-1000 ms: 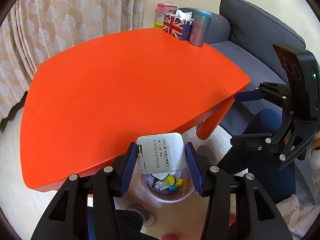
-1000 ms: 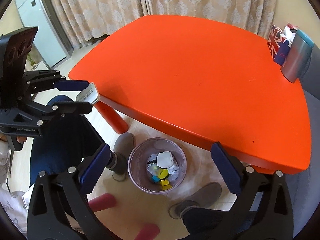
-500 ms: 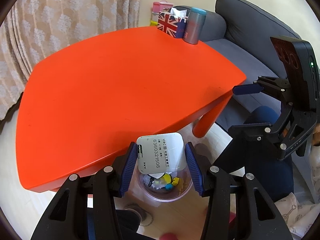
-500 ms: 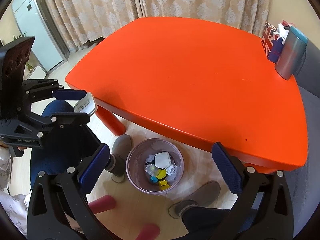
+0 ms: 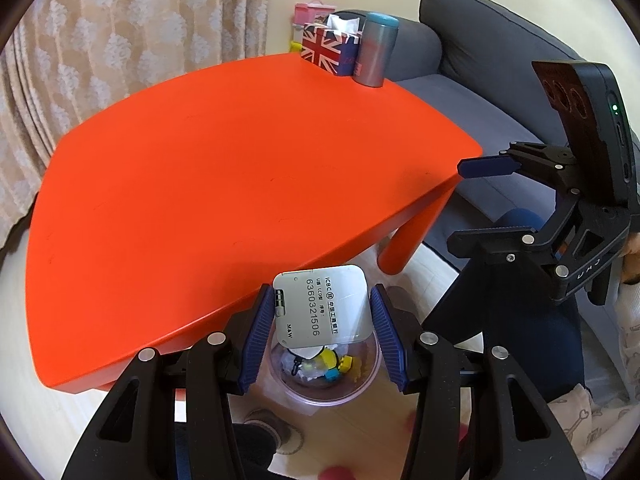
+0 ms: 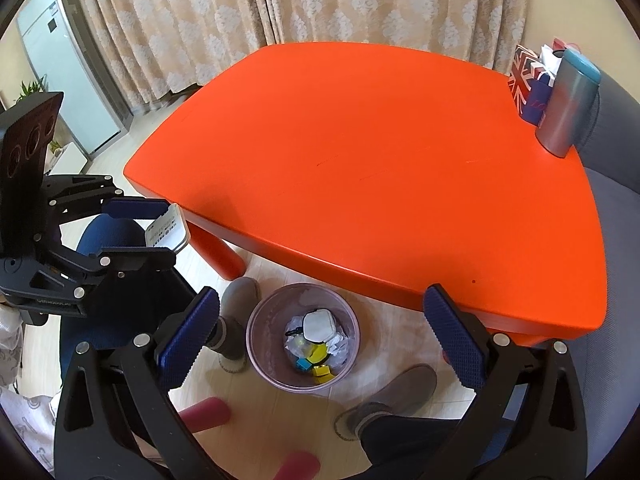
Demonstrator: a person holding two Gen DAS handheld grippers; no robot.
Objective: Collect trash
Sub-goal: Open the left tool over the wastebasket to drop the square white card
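Note:
My left gripper point(image 5: 320, 293) is shut on a flat silver card-like device point(image 5: 326, 306) with printed digits, its blue pads pressing on both edges. It hangs right above a clear pink waste bin point(image 5: 320, 400) on the floor. The bin holds crumpled paper, a white pad and small yellow and blue bits. In the right wrist view the bin point(image 6: 256, 332) lies below and between the wide-apart fingers of my right gripper point(image 6: 320, 296), which is open and holds nothing. The left gripper point(image 6: 160, 232) with the device point(image 6: 168, 228) shows at the left. The right gripper point(image 5: 476, 204) shows at the right of the left wrist view.
The orange table point(image 6: 380, 160) overhangs the bin's far side, with one leg point(image 6: 220, 256) close by. A Union Jack tissue box point(image 6: 526, 76) and a grey tumbler point(image 6: 568, 108) stand at its far corner. A person's slippered feet point(image 6: 236, 320) flank the bin. A grey sofa point(image 5: 480, 60) is behind.
Both views have shifted only slightly. The left gripper keeps the device over the bin and the right gripper stays open.

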